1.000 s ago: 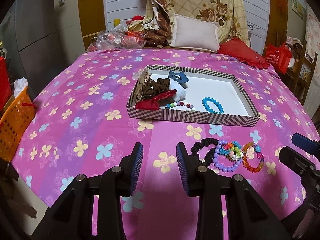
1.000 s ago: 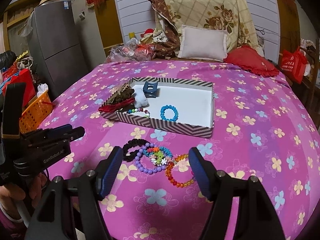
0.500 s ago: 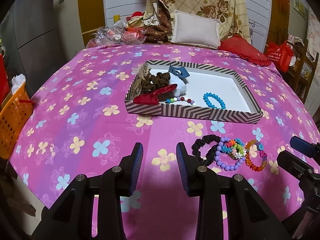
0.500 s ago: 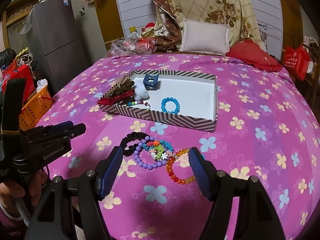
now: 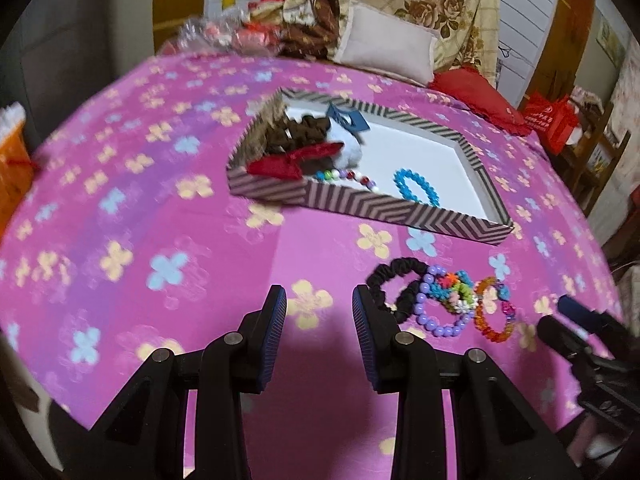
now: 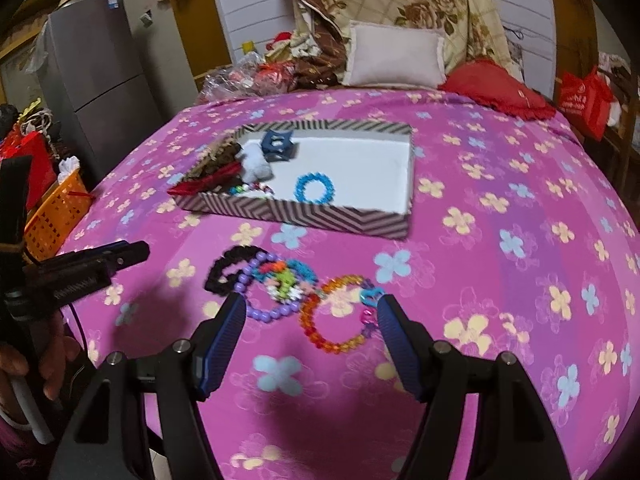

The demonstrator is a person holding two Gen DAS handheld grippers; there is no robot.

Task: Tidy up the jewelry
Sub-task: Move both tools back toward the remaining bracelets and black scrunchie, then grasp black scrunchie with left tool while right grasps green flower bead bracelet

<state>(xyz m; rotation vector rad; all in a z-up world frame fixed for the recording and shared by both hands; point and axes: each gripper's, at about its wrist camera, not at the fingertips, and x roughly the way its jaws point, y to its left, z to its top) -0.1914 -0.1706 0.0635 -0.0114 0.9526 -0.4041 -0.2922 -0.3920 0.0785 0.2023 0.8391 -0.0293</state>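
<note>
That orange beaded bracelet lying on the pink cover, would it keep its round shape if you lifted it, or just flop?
The orange beaded bracelet would probably sag into a drooping loop, since it looks like small separate beads on a string. It seems light for its size. Its end lies against the multicoloured bracelet, so that neighbour might get nudged or dragged along.

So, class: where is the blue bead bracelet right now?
The blue bead bracelet lies inside the striped box near its front wall in the right wrist view, just right of the multicoloured bead strand.

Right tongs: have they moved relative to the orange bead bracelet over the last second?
Yes. The right tongs have come down and forward; their open tips now flank the orange bead bracelet on the bedspread.
</note>
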